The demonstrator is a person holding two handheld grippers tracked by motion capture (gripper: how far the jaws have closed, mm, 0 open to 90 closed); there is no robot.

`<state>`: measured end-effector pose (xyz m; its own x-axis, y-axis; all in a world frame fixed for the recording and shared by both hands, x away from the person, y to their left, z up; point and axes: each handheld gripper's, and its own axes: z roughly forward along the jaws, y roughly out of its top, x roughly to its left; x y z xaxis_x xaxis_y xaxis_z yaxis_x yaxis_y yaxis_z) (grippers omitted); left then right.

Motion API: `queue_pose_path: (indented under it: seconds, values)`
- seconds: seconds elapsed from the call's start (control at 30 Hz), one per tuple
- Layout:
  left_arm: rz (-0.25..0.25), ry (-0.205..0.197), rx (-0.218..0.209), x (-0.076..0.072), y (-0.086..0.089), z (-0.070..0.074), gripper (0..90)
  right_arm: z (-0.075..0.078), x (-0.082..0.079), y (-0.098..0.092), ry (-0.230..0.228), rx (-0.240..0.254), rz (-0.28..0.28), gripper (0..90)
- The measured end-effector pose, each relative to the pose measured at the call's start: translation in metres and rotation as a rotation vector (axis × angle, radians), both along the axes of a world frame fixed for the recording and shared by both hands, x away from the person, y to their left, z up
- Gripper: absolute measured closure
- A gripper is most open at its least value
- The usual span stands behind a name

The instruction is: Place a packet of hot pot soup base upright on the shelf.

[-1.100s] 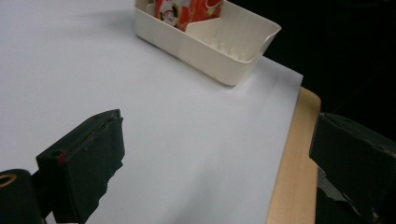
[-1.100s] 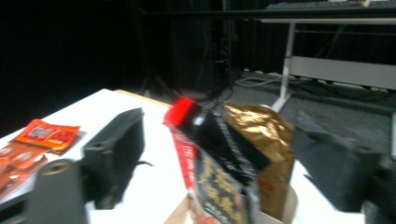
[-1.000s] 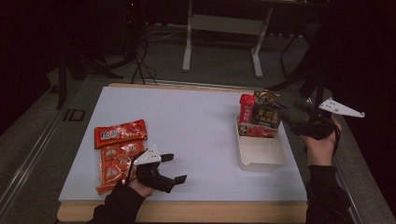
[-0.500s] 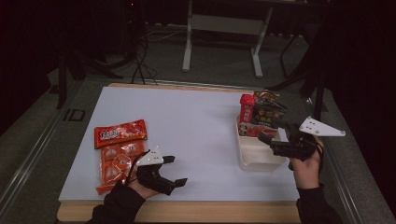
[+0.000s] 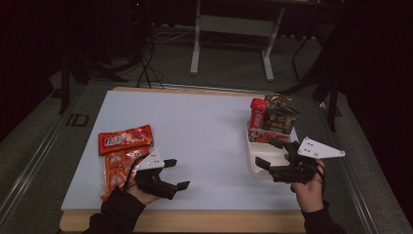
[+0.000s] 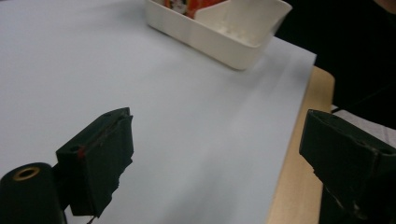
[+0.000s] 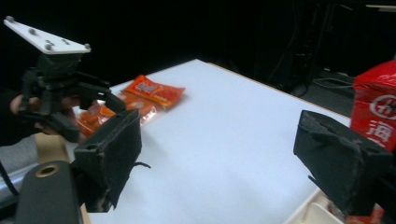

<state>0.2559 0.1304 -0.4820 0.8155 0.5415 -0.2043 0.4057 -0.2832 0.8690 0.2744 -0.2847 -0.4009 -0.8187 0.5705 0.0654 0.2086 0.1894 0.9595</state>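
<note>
**Orange packets unpicked, both grippers empty**

Two orange snack packets lay flat at the lower left of the high view, overlapping each other on the white surface. The left gripper sat just right of them, pointing away toward the middle of the frame. Its fingers were spread and had just been closing a little, with nothing but bare surface between them.

The white tray stood at the right of the frame. A red carton and a dark pack stood at its far end, and its near end was bare. The right gripper hovered over that bare end. Its fingers were spread wide and gripped nothing.

Judgement: the work in hand was moving the packets into the tray, with pickup not yet begun.

Risks from here:
- The packets overlap. A pinch on the lower one could drag the upper one along or flick it off the near edge.
- The film is flat and slick. Fingers coming down level may slide over it rather than catch an edge, so a tilted approach at a seam looks safer.
- The left gripper faces away from the packets. A hurried swing back could sweep them aside.
- The right gripper sits low over the tray. A careless move could knock the rim or topple the upright carton.
</note>
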Motion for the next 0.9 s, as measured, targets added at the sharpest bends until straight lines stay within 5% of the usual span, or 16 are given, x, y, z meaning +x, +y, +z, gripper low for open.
queue_pose_path:
  seconds: [0.6,0.9]
  values:
    - [0.192,-0.022,0.021,0.0,0.065,0.015,28.8,-0.005,-0.016,0.006,-0.028,0.01,0.067,14.7]
    - [0.321,-0.012,0.06,-0.004,0.102,0.015,37.3,-0.011,-0.021,0.003,-0.012,-0.01,0.044,13.0]
